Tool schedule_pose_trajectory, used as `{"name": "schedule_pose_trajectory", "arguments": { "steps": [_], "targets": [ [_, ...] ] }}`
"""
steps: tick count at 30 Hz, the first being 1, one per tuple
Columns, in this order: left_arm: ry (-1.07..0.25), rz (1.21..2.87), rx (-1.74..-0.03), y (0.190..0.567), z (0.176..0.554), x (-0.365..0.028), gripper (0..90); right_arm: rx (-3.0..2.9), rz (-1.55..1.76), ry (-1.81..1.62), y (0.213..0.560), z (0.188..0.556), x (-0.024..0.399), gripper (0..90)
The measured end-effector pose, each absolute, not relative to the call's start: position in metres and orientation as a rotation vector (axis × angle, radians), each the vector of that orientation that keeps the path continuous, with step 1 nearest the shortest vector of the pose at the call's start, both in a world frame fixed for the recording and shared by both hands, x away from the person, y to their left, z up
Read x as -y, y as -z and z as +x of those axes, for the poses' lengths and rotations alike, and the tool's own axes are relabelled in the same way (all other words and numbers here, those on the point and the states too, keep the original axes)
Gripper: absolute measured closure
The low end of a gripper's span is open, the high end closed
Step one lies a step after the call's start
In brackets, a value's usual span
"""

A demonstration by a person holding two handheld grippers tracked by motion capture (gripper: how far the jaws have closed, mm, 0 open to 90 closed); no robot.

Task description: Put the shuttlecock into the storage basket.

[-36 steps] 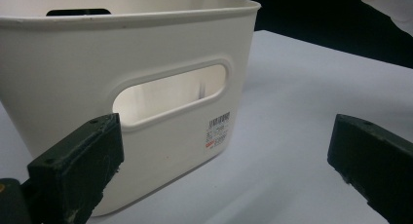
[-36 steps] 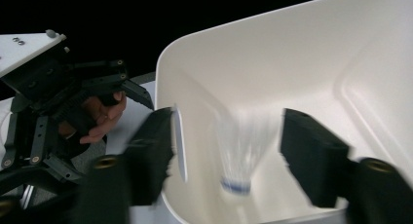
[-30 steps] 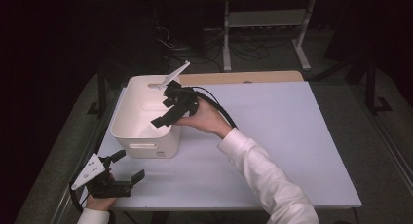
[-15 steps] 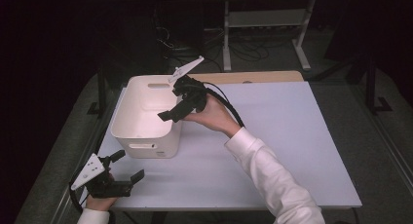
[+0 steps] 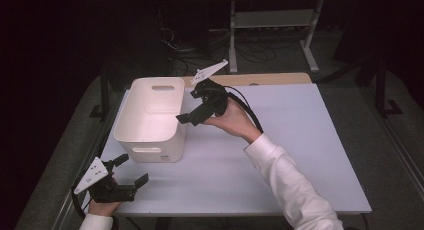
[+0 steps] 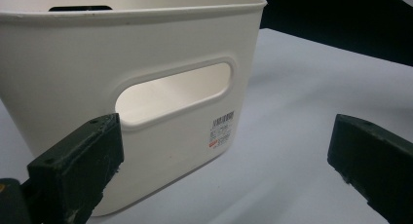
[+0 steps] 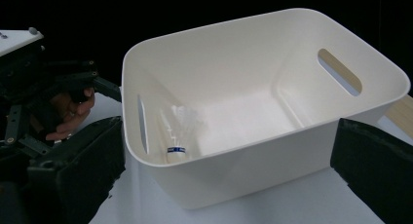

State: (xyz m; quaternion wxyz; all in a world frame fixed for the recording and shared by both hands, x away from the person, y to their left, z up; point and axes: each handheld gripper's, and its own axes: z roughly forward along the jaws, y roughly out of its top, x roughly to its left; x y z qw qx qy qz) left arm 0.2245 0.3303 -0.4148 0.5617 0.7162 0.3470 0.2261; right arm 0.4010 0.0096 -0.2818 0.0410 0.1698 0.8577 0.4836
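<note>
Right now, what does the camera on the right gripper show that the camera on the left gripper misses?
The right gripper view looks down into the white bin and shows a shuttlecock lying inside near one end wall. It also shows the left gripper in the person's hand beyond the bin.

The left gripper view sees the bin from outside, low down: its handle slot and a printed label under it.

Both show the same bin on the pale table, with each gripper's own black fingers spread wide with nothing between them.

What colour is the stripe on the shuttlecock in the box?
Blue, around the white shuttlecock in the box; the right gripper view shows it best.
</note>
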Motion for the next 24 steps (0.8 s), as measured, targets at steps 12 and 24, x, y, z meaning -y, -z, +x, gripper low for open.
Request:
{"name": "schedule_pose_trajectory", "arguments": {
  "steps": [12,24],
  "targets": [
    [-0.531,1.688,-0.822,0.415,0.226,-0.329,0.0,-2.586,0.555,-1.504,0.283,0.399,0.01,0.0],
    [-0.527,1.683,-0.826,0.416,0.226,-0.328,0.0,-2.571,0.619,-1.536,0.288,0.396,0.025,0.0]
  ]
}}
